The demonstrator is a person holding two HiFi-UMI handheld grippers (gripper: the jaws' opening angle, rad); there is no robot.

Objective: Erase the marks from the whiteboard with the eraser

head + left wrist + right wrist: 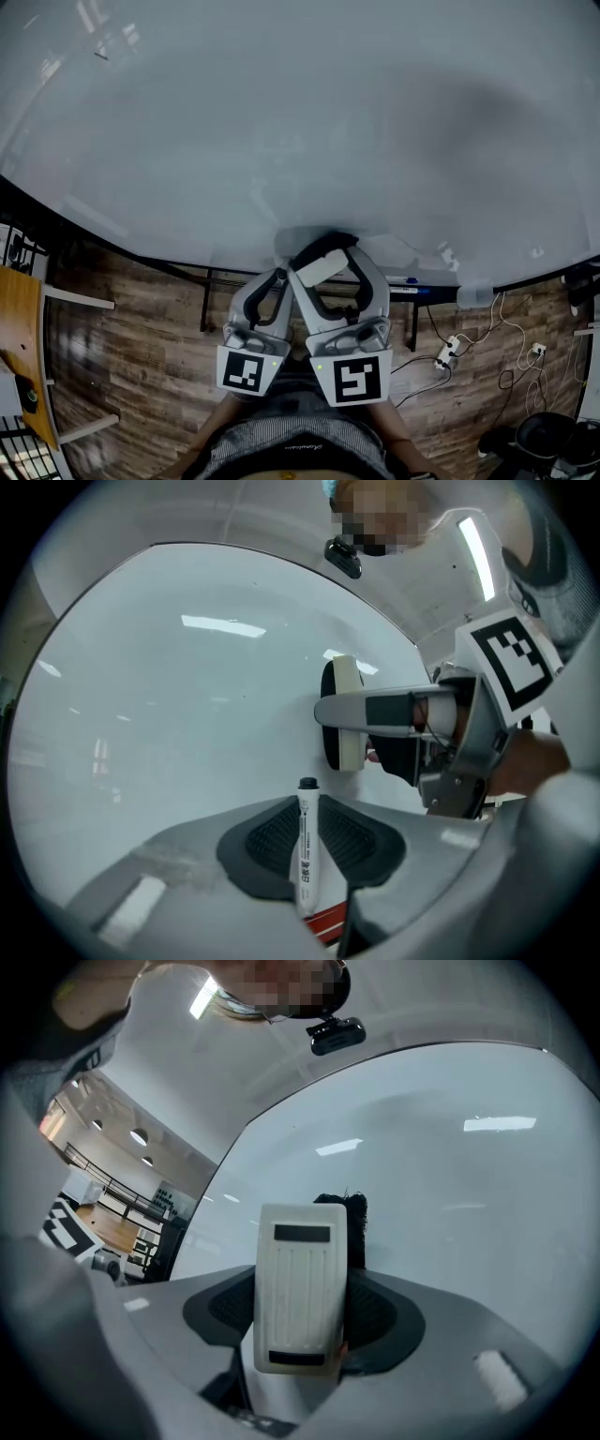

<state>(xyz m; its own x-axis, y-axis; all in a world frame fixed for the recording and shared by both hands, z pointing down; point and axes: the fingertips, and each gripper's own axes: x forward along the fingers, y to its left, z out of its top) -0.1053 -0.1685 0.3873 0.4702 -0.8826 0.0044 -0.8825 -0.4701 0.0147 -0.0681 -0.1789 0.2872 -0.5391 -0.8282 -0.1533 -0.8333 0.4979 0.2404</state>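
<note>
No marks show on the wide glossy whiteboard [300,141], so the wiping looks all but done. My right gripper [300,1321] has its jaws clamped on the white-backed black-felt eraser [298,1288] near the board's lower edge. My left gripper [309,836] pinches a slim white marker pen [306,874] between closed jaws.

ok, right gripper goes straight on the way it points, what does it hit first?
The whiteboard; nothing else lies ahead. The eraser clamped in the right gripper sticks out past the jaws, so its felt would likely touch first. The remaining gap is hard to judge.
</note>
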